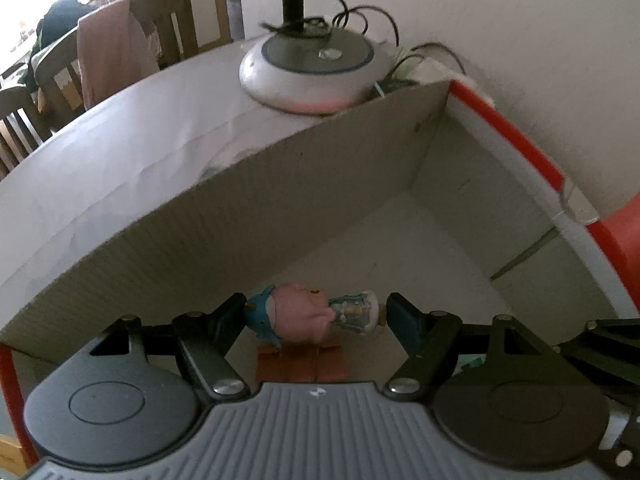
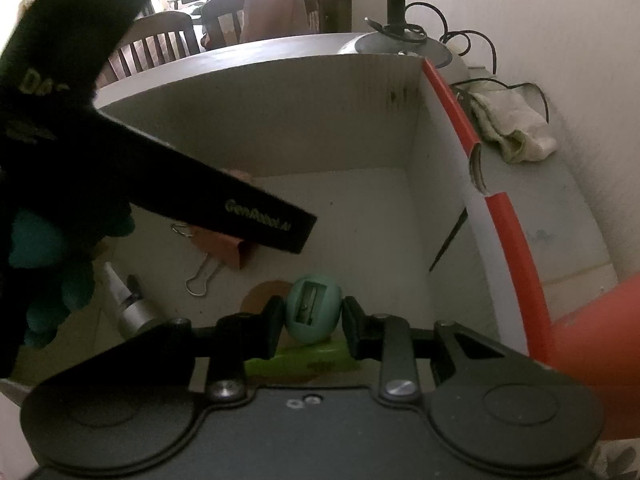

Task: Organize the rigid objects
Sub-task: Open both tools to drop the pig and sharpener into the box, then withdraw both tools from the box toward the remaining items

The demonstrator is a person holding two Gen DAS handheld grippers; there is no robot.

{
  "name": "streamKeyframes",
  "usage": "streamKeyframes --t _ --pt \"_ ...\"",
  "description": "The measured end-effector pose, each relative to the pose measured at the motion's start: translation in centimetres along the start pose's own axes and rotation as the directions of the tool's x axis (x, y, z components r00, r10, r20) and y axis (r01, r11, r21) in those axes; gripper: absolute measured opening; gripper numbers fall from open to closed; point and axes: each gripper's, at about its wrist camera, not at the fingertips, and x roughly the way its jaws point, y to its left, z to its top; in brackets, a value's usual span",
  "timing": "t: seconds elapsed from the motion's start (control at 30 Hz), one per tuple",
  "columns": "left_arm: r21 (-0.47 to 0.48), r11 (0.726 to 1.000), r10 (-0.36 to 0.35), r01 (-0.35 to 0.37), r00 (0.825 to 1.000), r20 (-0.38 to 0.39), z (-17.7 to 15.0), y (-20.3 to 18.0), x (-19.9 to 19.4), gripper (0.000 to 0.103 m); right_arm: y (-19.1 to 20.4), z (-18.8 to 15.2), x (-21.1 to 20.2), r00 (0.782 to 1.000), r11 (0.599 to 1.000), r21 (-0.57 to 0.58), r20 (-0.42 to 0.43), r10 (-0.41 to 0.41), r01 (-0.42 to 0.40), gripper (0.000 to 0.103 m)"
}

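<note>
I've got the big cardboard box (image 2: 328, 120) filling both views, red-edged rim, sitting on the pale surface (image 1: 120, 152) against the wall. Both tools are tipped down into it, which I read as the drop-off: this box looks like the bin for the hard little items.

Left hand-held gripper (image 1: 316, 316) first: its jaws stand fairly wide because the load is long. It holds a small toy figurine (image 1: 308, 316) sideways, pink head, blue outfit, one pad at the hood end, the other at the base. It hangs above the box floor, over a brown binder clip (image 1: 300, 362) lying below.

Right hand-held gripper (image 2: 312, 316): jaws drawn in close, pinching a round teal pencil sharpener (image 2: 314, 314) by its sides, blade slot facing my camera. It's low in the box, above something green and a brown disc; I can't tell whether it touches them.

Now the differences. The right wrist view shows me the box's contents: the binder clip (image 2: 220, 252) with its wire handles, a silvery cylinder (image 2: 132, 308) at the left, and the left tool's dark finger crossing overhead. It hides the figurine entirely. The left wrist view gives me the figurine and the lamp base (image 1: 308, 72) behind the box wall, but never the sharpener.

My guess: both pieces are about ready to be released.
</note>
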Motion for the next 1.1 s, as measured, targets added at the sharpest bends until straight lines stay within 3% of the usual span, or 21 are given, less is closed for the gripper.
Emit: streamKeyframes --t 0.1,0.6,1.1 --pt "-0.005 1.0 0.005 -0.005 1.0 -0.031 -0.2 0.1 0.7 0.077 -0.2 0.1 0.0 1.0 1.0 0.006 -0.002 0.004 -0.004 0.032" --pt "-0.005 1.0 0.002 -0.002 1.0 -0.019 -0.6 0.1 -0.3 0.076 -0.2 0.3 -0.4 1.0 1.0 0.011 0.001 0.006 -0.006 0.047" --pt "-0.061 0.998 -0.015 0.021 0.995 0.096 -1.9 1.7 -6.4 0.076 0.4 0.1 -4.3 0.996 0.999 0.001 0.078 0.041 -0.041 0.063"
